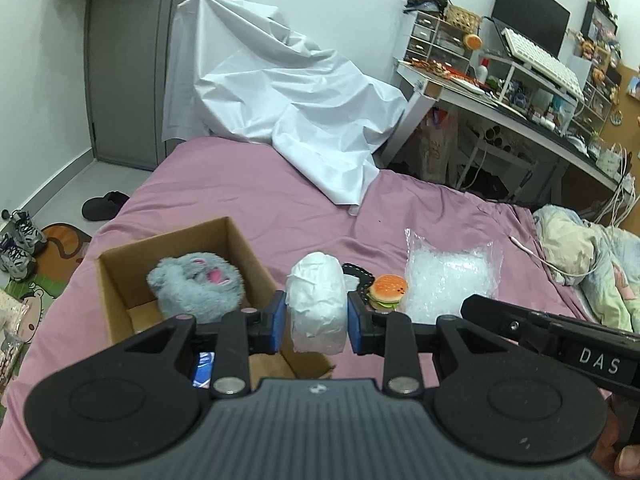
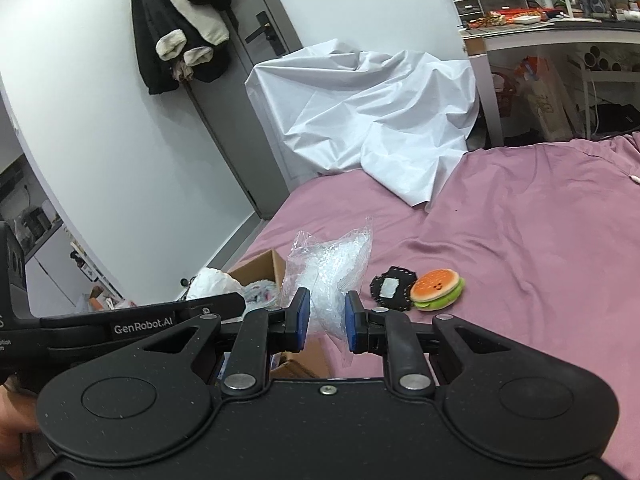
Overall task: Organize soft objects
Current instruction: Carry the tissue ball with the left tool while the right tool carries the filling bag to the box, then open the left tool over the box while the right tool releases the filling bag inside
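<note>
On the pink bedsheet (image 1: 248, 184), near left: a cardboard box (image 1: 120, 280) holding a grey plush toy (image 1: 196, 284); just right of it my left gripper (image 1: 317, 320) is clenched on a white wrapped bundle (image 1: 318, 300). Farther right, my right gripper (image 2: 325, 316) grasps a clear bag of filling (image 2: 332, 264), with a burger plush (image 2: 438, 290) and a black patch (image 2: 392, 288) touching on the sheet beside it.

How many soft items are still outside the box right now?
4. White wad in the left gripper, clear pellet bag in the right gripper, burger toy and black patch on the bed. Others may be hidden.
</note>
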### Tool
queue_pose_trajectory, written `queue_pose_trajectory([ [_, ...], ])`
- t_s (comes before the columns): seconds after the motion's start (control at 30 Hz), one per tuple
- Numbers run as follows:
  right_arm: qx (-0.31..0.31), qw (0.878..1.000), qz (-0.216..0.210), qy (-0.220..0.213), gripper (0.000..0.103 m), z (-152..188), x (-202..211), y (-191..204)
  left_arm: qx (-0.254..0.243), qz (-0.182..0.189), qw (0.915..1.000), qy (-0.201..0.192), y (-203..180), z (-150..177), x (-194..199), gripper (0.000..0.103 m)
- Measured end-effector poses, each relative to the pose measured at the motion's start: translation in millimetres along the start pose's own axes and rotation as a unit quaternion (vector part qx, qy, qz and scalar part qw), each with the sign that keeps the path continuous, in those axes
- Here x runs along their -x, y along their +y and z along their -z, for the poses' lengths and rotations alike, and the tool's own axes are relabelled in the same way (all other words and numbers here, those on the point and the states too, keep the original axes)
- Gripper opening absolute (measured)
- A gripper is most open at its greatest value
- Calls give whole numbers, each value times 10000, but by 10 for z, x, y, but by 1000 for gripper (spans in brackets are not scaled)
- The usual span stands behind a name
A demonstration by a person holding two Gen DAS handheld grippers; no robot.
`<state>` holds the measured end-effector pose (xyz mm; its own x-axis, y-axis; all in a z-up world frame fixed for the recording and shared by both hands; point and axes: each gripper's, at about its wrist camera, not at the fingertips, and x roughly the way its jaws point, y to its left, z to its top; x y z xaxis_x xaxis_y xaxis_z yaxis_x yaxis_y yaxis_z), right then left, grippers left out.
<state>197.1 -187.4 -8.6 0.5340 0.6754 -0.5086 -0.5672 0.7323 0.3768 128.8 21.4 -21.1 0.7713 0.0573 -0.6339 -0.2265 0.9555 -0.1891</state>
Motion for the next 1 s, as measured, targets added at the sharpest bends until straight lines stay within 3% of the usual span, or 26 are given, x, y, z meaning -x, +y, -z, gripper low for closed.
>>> queue_pose_trajectory([
  [0.8, 585, 9972, 71, 463, 19, 241, -426, 645, 967, -46, 9952, 120, 986, 380, -37, 30],
  [1.0, 650, 9963, 99, 557, 19, 265, -554, 722, 820, 6, 9966, 97, 1004, 445, -84, 34],
])
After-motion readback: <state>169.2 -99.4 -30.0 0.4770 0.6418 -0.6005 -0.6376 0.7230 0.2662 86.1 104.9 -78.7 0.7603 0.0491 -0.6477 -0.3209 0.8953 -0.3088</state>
